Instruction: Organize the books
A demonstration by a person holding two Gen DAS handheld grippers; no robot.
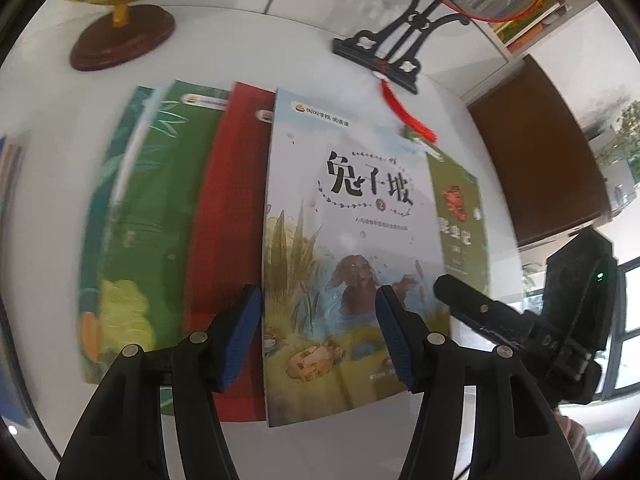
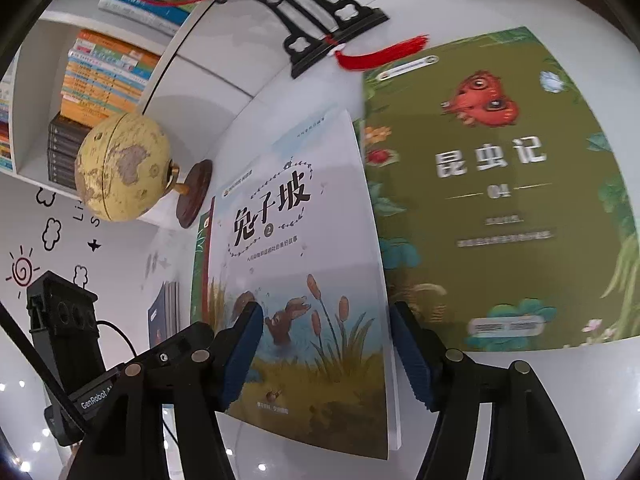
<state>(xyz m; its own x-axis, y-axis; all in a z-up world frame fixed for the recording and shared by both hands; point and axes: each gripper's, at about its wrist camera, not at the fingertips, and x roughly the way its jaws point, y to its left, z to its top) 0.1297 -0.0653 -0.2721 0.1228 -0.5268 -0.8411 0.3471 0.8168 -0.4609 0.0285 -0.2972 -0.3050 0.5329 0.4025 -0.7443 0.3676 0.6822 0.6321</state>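
Your books lay fanned in a row on the white tabletop (image 1: pixel 460 412), covers up and overlapping like shingles. The rabbit book (image 1: pixel 352 240) sat on top, its near edge just short of the table's near edge, with a bare white strip in front of it. To its left the red book (image 1: pixel 232 208) and the green leaf book (image 1: pixel 152 220) showed as strips, with a teal cover edge beyond them. To its right the olive insect book (image 2: pixel 500 184) lay partly tucked under it in your left view; your right view showed most of its cover, with bare table to its right and near side.

At the far side stood the globe (image 2: pixel 120 168) on its dark round base and the black fan stand (image 1: pixel 392 48), whose red tassel (image 1: pixel 404 112) reached the insect book's far corner. Behind them were shelves of stacked books (image 2: pixel 104 72) and a white wall with doodles.

Your left gripper (image 1: pixel 320 340) hung above the rabbit book's near half, pads well apart and gripping nothing, one finger over the red book's edge. Your right gripper (image 2: pixel 326 356) hung over the rabbit book's near right part, fingers spread wide with nothing clamped; its right finger stood over the book's right edge.
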